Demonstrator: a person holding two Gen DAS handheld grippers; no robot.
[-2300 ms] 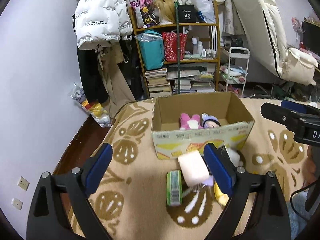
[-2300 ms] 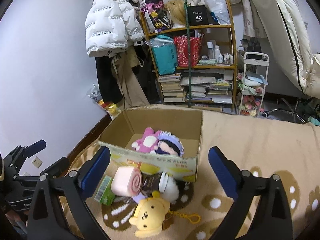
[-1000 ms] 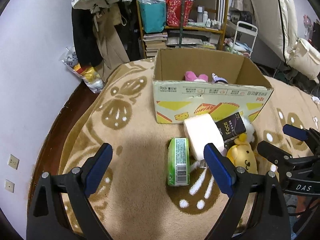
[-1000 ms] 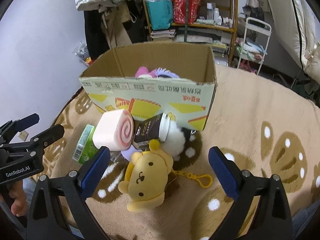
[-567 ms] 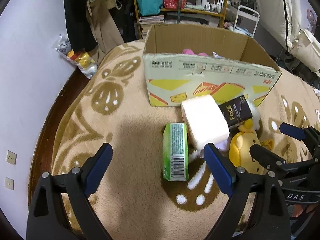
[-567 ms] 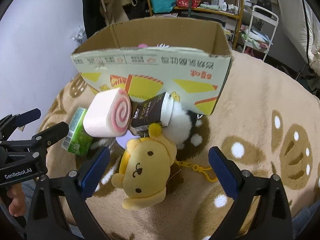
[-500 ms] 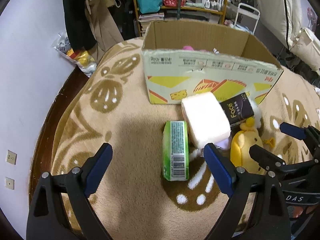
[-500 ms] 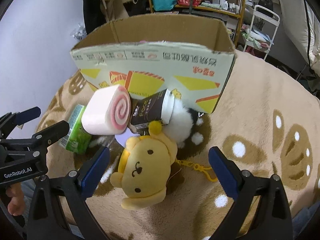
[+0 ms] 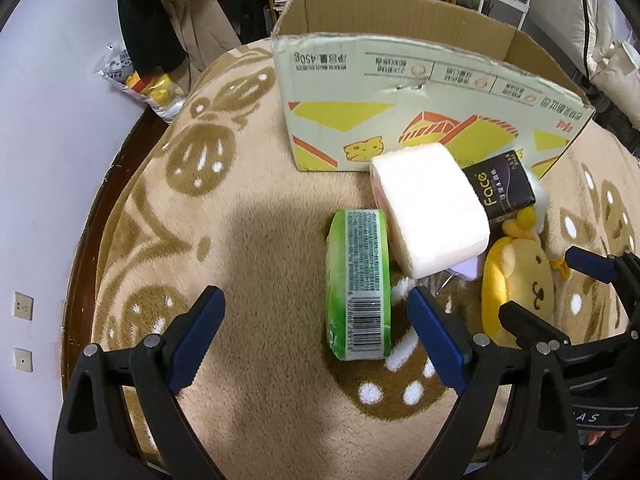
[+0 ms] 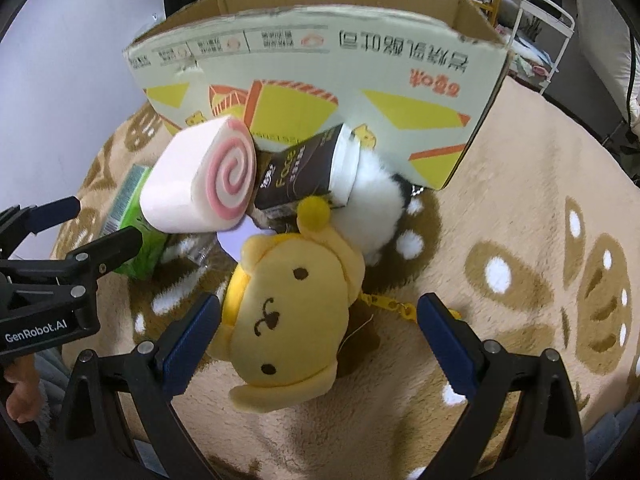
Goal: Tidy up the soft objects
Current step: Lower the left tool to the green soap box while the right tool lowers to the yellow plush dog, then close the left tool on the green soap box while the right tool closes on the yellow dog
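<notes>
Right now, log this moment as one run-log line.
stage: approach | left gripper: open over green pack | right gripper: open over yellow plush | cardboard box: behind pile | nothing held

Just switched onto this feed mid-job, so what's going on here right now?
A person holds a gripper in each hand over a pile of soft things on a rug, in front of a cardboard box. The left gripper is open over the green pack; the right gripper is open around the yellow plush. Neither grips anything yet. The swirl roll cushion and black tissue pack lie untouched.
</notes>
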